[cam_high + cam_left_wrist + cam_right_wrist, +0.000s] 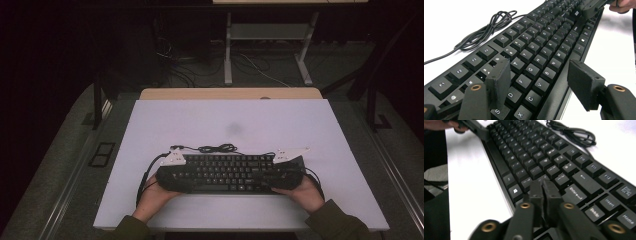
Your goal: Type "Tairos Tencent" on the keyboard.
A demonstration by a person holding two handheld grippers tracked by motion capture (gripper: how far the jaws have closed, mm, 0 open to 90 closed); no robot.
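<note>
Dim room, brightly lit white table (pixel 300 125); gripper views glare white, slightly blurred.

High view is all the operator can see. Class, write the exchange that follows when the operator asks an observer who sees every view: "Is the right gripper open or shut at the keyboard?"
Observer: Shut. The right gripper has its jaws pressed together, with nothing between them.
Operator: Which part of the keyboard is it over?
Observer: It is close beside the Enter key of the keyboard.
Operator: And the left gripper?
Observer: The left gripper is open. One jaw is above the D key, and the other is past the keyboard's front edge, over the table.
</note>
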